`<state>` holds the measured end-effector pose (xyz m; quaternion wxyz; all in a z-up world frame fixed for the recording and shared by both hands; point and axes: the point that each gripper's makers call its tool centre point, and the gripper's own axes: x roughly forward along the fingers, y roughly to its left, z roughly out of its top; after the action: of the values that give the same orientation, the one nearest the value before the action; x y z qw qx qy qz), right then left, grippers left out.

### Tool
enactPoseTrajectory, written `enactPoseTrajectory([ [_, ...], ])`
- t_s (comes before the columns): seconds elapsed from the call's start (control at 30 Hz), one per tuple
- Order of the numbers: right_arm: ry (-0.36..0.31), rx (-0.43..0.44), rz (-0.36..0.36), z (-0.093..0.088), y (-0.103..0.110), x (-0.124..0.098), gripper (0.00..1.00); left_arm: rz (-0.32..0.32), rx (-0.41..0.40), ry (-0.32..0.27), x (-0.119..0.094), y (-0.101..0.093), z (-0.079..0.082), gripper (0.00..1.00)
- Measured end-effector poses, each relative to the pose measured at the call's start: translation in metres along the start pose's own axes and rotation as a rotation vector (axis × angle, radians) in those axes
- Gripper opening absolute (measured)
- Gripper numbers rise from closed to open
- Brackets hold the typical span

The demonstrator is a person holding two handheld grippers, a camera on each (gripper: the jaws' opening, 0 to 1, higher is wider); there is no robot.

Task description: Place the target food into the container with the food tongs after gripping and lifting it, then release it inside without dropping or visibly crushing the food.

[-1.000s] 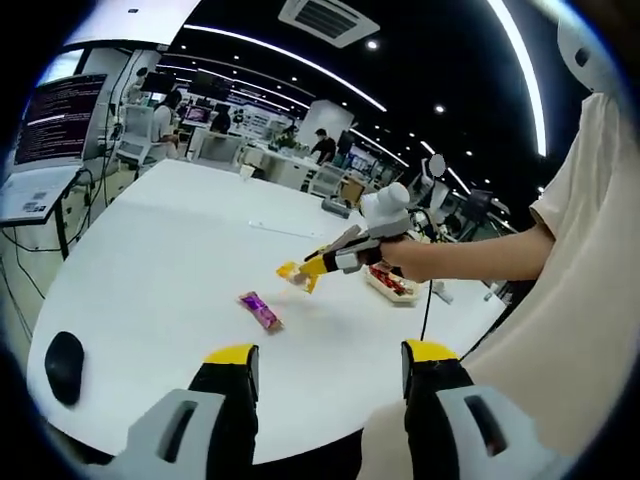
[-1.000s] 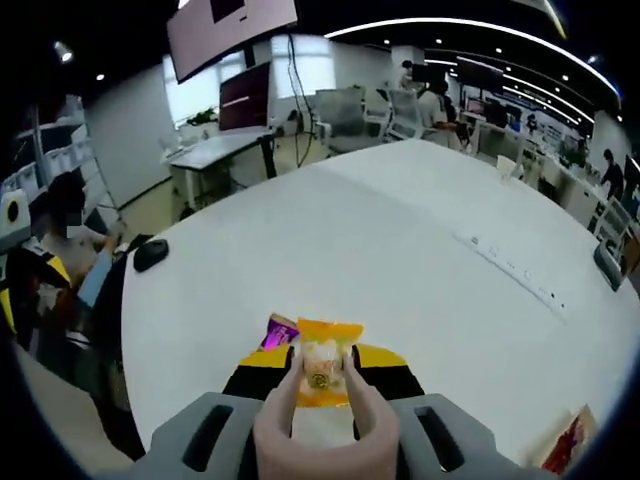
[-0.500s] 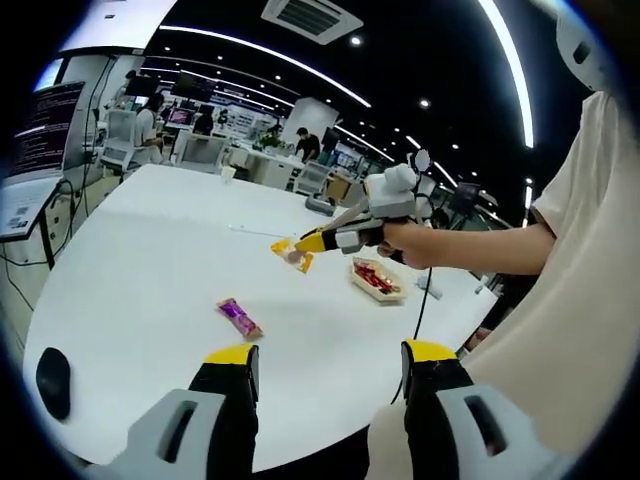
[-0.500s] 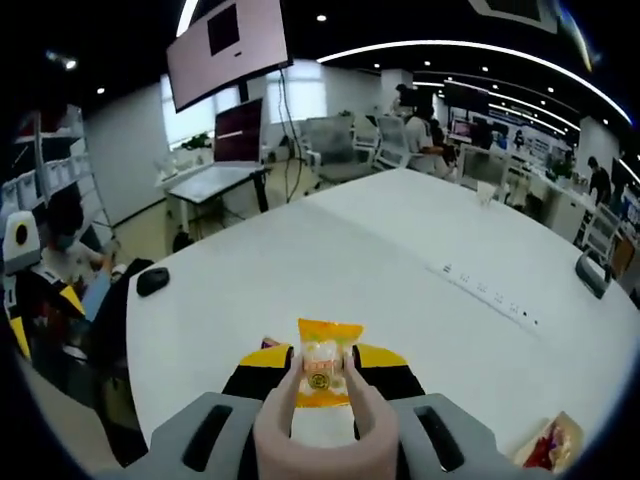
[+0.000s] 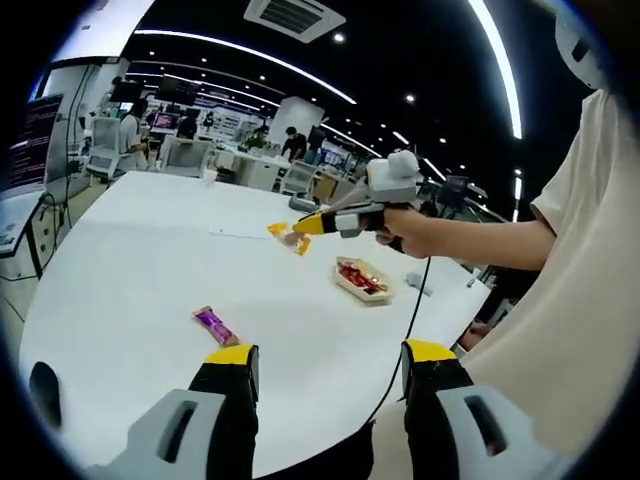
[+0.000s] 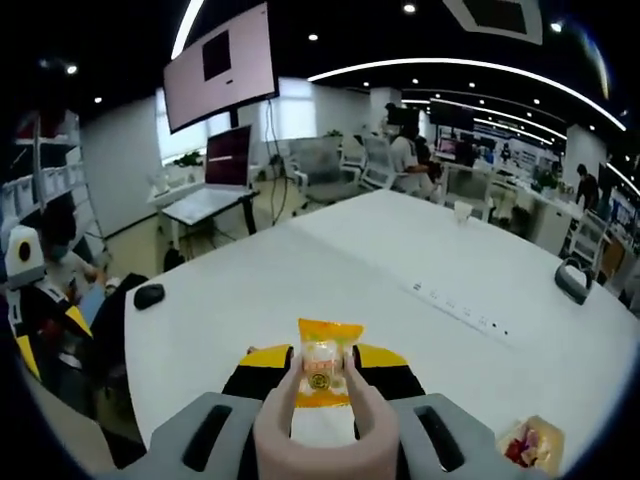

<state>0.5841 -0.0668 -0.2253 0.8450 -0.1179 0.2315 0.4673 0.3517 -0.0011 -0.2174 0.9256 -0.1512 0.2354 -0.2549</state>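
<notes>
Right fingers: the pink tongs (image 6: 320,400) sit between the right gripper (image 6: 320,362) fingers, which press the tong arms together on an orange snack packet (image 6: 322,362).
Snack packet: held up off the desk (image 6: 330,270); in the right gripper view its long axis runs straight away from the gripper, with the crimped end pointing forward.
Left fingers: the left gripper (image 5: 330,362) has its fingers spread, with nothing between them.
Container: a shallow tray (image 5: 362,279) with red-wrapped food lies on the desk, below and just beyond the held packet in the left gripper view.
Other things: a purple snack packet (image 5: 214,326) lies flat on the desk, well apart from the tray; a black mouse (image 6: 148,295) lies near the desk edge.
Obstruction: nothing lies between the packet and the tray.
</notes>
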Motion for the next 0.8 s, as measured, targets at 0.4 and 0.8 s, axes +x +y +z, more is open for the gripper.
enactPoseTrajectory([
  [0.4, -0.033, 0.033, -0.086, -0.006, -0.045, -0.044, 0.22, -0.054, 0.038, 0.016, 0.029, -0.027, 0.006, 0.57],
  [0.8, -0.057, 0.065, -0.158, -0.015, -0.087, -0.081, 0.22, -0.084, 0.064, 0.035, 0.046, -0.043, 0.008, 0.57],
])
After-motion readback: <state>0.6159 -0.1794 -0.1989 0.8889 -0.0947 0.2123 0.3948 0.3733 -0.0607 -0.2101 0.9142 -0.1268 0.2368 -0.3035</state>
